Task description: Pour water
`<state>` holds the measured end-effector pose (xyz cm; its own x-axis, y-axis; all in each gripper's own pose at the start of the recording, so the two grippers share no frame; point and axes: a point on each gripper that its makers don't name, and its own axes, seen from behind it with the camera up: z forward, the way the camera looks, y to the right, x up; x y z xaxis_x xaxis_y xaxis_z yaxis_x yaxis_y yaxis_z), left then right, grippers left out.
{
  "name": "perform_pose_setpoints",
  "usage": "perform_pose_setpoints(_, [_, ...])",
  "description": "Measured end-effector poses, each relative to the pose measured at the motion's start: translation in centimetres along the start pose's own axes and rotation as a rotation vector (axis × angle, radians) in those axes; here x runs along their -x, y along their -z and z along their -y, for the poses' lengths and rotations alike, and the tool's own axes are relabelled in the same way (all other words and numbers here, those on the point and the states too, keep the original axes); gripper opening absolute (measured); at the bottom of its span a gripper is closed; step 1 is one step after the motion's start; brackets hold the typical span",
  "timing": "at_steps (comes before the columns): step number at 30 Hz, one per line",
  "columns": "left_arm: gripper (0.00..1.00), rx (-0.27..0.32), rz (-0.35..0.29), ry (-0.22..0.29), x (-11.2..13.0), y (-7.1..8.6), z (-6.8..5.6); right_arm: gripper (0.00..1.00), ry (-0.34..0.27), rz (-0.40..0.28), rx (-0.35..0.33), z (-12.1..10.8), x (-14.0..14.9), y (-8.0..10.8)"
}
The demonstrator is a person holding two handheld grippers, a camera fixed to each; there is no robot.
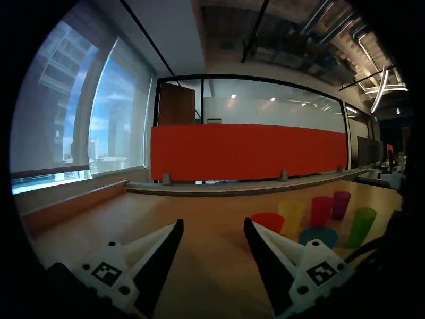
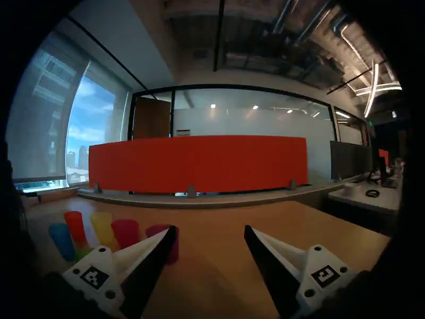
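Purple cup [image 2: 174, 250] partly behind hand-held gripper [image 2: 210, 228]

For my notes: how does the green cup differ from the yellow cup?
In the left gripper view the green cup stands at the group's right edge, nearer the camera; the yellow cup stands farther back. The green cup looks darker than the yellow cup. Both stand upright on the table.

An open-plan office in a city high-rise. A long orange-red divider panel [image 1: 249, 151] edges the pale wooden desktop [image 1: 212, 228], with a glass-walled meeting room [image 1: 265, 103] behind and a dark flat monitor [image 2: 348, 159] by the neighbouring white desk [image 2: 372, 201]. Tall shaded windows [image 1: 114, 125] show towers; bare pipes [image 1: 324, 24] and strip lights [image 1: 381, 90] run overhead.
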<state>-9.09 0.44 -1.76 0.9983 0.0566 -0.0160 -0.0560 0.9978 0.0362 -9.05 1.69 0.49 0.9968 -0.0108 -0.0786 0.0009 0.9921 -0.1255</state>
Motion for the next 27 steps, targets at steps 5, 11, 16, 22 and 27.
perform_pose_setpoints(5, [0.84,0.0,0.0,0.0,0.02,0.04,0.0,0.99,0.008,0.01,0.001,-0.07,0.53,-0.12])
perform_pose_setpoints(11, [0.84,0.0,0.0,0.0,0.03,0.02,-0.01,0.99,0.018,0.014,0.003,-0.24,0.9,-0.23])
perform_pose_setpoints(16, [0.84,0.0,0.0,0.0,0.02,0.03,-0.02,0.99,0.022,0.014,0.005,-0.28,0.9,-0.19])
perform_pose_setpoints(22, [0.84,0.0,0.0,0.0,-0.01,0.01,-0.03,0.99,0.025,0.014,0.006,-0.28,0.9,-0.06])
perform_pose_setpoints(27, [0.84,0.0,0.0,0.0,0.0,0.02,-0.01,0.99,0.025,0.015,0.006,-0.21,0.88,-0.02])
